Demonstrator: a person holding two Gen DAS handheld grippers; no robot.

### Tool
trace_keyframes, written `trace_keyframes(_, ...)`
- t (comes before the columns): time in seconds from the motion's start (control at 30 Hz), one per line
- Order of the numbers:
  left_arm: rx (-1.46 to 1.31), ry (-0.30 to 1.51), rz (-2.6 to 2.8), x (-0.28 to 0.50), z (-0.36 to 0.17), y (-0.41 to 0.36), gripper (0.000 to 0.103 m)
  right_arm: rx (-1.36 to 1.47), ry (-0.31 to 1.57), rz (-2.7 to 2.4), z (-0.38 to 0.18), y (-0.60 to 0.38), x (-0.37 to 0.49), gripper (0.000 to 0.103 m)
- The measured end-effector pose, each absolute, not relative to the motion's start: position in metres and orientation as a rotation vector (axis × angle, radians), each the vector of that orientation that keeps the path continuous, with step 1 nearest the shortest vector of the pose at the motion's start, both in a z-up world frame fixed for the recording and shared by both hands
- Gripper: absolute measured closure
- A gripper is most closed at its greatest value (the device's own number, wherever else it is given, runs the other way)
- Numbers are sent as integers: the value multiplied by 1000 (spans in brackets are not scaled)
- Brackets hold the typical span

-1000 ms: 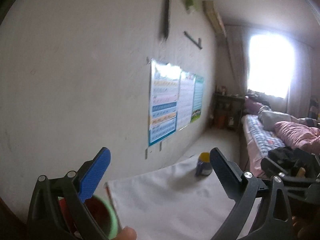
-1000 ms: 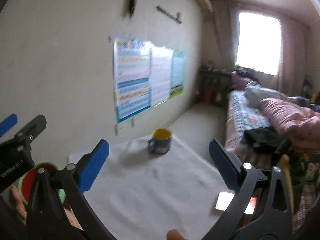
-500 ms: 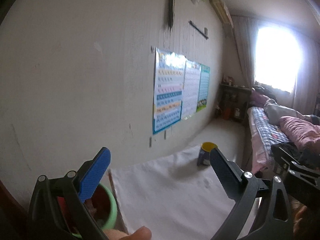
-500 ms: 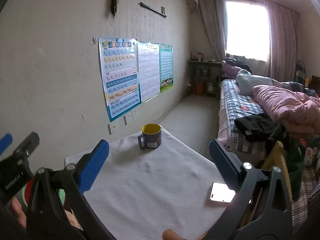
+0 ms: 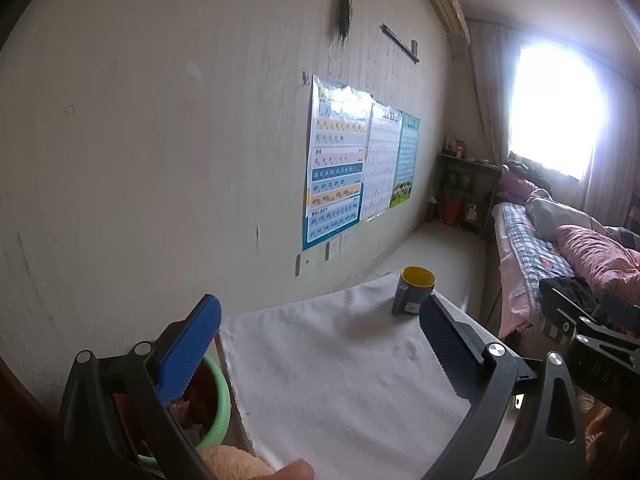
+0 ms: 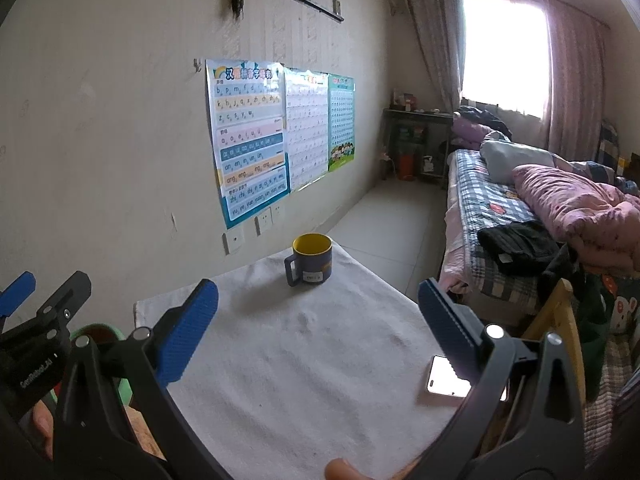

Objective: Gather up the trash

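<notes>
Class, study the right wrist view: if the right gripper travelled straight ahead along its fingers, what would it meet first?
Probably the blue mug, which stands on the white cloth between the open fingers of the right gripper. Depth is unclear; the gripper might pass above it toward the wall.

The left gripper (image 5: 320,330) hangs with jaws spread wide over a white cloth-covered table (image 5: 340,380); a yellow-lined blue mug (image 5: 412,290) stands at the far end (a green plastic bin (image 5: 218,396) sits left).

Tabletop (image 6: 304,360) mostly open; mug (image 6: 311,259) far end, phone (image 6: 446,378) right edge
</notes>
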State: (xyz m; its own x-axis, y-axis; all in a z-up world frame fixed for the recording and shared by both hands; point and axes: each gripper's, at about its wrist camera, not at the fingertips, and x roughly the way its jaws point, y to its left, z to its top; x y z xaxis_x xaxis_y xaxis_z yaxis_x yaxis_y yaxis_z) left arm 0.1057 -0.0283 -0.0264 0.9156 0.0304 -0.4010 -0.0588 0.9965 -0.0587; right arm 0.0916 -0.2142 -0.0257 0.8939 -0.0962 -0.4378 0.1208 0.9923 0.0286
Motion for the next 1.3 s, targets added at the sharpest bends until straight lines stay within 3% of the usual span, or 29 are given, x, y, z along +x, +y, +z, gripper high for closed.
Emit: trace_keyframes(1.3, -71, 480, 76, 124, -45, -15, 8, 40, 539, -97, -46, -206, 107, 5)
